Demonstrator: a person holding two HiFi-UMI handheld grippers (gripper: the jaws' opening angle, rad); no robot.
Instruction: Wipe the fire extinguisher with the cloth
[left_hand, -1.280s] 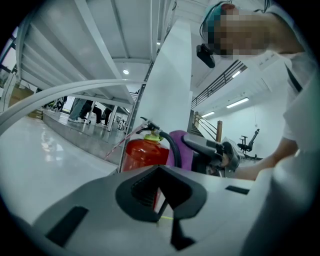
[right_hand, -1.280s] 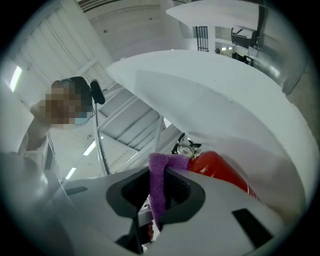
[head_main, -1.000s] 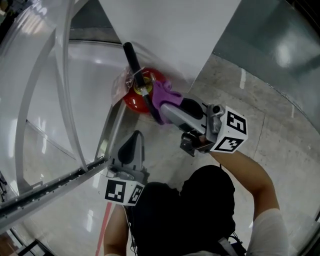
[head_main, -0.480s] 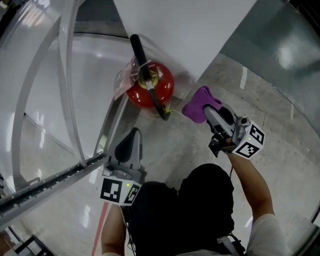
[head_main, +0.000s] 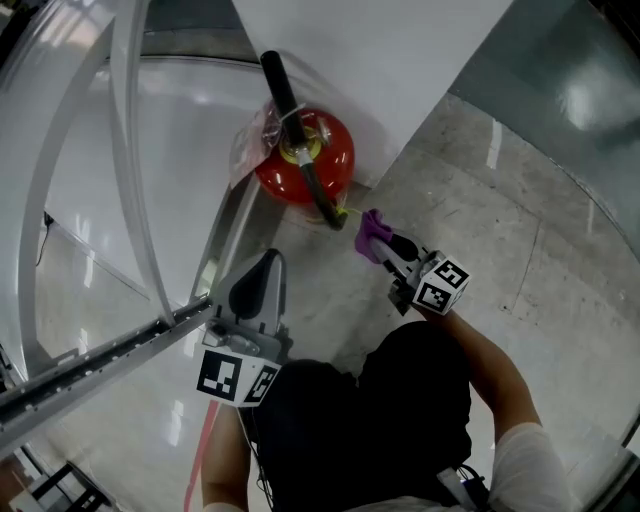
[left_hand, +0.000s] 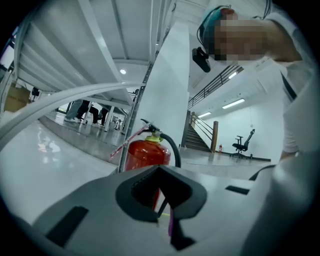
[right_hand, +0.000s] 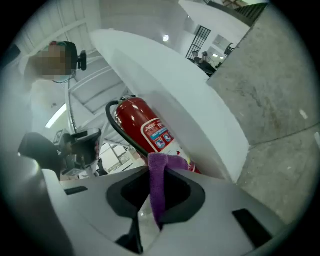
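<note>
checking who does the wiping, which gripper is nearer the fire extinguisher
Right. The right gripper, holding the purple cloth, is close beside the fire extinguisher; the left gripper, shut, sits further back.

the fire extinguisher (head_main: 305, 160) looks like glossy red metal, the cloth (head_main: 372, 235) soft purple fabric, and the floor (head_main: 520, 240) rough matt concrete.

We hold our left gripper (head_main: 263, 272) about level, jaws together; our right gripper (head_main: 391, 250), forearm stretched forward, pinches the cloth (head_main: 369, 231).

Fire extinguisher (left_hand: 142, 155) base behind left hand-held gripper (left_hand: 167, 222)
</note>
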